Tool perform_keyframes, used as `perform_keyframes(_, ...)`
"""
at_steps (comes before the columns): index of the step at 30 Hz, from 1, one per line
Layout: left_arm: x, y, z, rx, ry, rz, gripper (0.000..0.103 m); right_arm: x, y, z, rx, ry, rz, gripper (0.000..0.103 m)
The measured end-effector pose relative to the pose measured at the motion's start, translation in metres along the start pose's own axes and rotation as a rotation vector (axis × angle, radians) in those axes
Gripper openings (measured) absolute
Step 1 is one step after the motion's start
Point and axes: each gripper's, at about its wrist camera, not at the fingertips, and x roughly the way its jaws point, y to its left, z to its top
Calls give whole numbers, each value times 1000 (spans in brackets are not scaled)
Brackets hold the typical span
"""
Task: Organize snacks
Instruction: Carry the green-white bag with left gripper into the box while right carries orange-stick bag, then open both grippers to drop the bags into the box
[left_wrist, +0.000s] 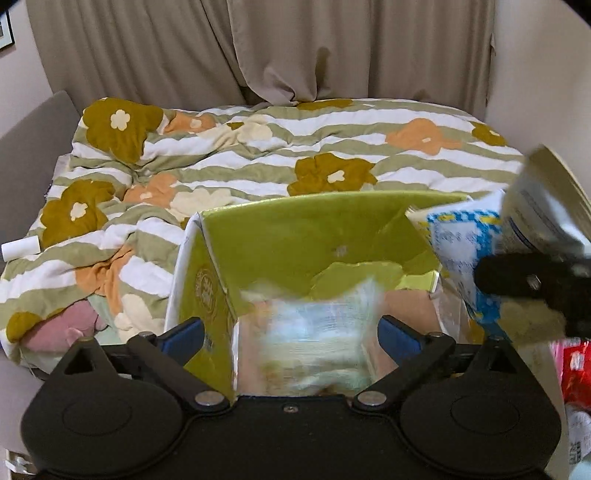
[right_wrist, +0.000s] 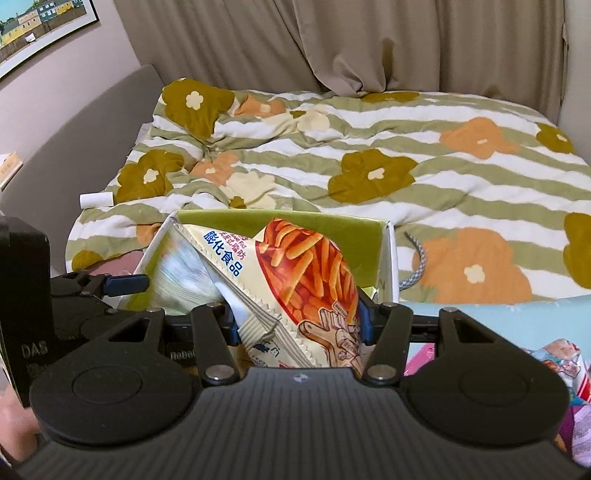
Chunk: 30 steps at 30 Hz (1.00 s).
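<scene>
Clamped between the blue pads of the right gripper (right_wrist: 297, 319), at the lower centre of the right wrist view, a fries snack bag (right_wrist: 295, 280) points up and away, its top corner leaning over the open green box (right_wrist: 343, 230) just beyond the fingertips. Left of it in that view, a pale blurred packet (right_wrist: 184, 273) lies inside the box, and the left gripper (right_wrist: 127, 282) reaches in from the left edge. In the left wrist view the left gripper (left_wrist: 291, 332) stands wide open at the lower centre, gripping nothing; the blurred packet (left_wrist: 317, 325) lies loose between and below its blue pads, inside the box (left_wrist: 295, 236). At the right edge of that frame the back of the fries snack bag (left_wrist: 465, 243) hangs over the box's right wall. A flowered striped quilt (right_wrist: 369, 147) spreads behind everything, with a small white tube (right_wrist: 95, 200) at its left edge and beige curtains (right_wrist: 332, 40) across the top.
</scene>
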Motion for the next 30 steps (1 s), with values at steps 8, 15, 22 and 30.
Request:
perform_keyframes(8,-38,11,-22,-77,10,57,102,10,2,4,-23,41,58,71)
perform_keyframes(15,-59,18,-28,-142,-13,95,103,18,4,19,-47,47,83,71)
perform_keyframes(22,-66,27,-33,-174,-23,128,103,39,14,25,-105,38,68,103)
perform_keyframes(30,-70,30,-43,-206,-29,121,103,35,7,8,-123,41,58,103)
